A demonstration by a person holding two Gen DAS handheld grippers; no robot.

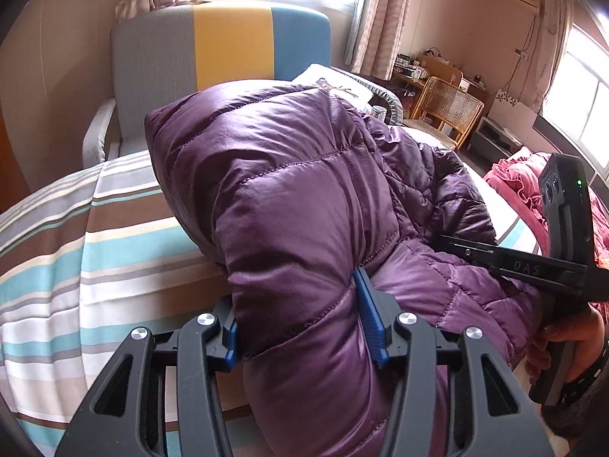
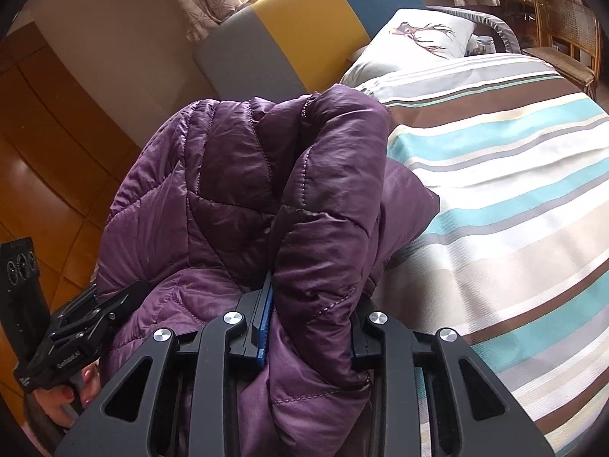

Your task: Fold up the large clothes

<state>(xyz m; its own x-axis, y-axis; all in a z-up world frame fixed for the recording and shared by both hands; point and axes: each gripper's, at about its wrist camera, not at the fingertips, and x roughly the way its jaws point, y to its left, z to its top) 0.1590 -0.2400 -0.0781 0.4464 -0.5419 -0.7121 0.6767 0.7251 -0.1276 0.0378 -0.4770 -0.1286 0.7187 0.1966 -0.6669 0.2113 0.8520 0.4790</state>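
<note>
A puffy purple quilted jacket [image 1: 297,190] lies bunched on the striped bed [image 1: 76,259]. In the left wrist view my left gripper [image 1: 300,327] is shut on a thick fold of it, and the blue pads [image 1: 371,320] dent the padding on both sides. The right gripper [image 1: 449,243] comes in from the right with a hand on its handle, its tips buried in the jacket. In the right wrist view my right gripper [image 2: 312,327] squeezes another fold of the jacket [image 2: 213,175]. The left gripper [image 2: 125,297] shows at the lower left, against the same garment.
A grey, yellow and blue headboard [image 1: 228,42] stands behind the bed, with a deer-print pillow [image 2: 418,38] beside it. A crumpled red blanket [image 1: 521,179] lies at the right. A rattan chair [image 1: 449,106] and a cluttered desk stand beyond. Wooden floor [image 2: 49,175] runs along the bed's left side.
</note>
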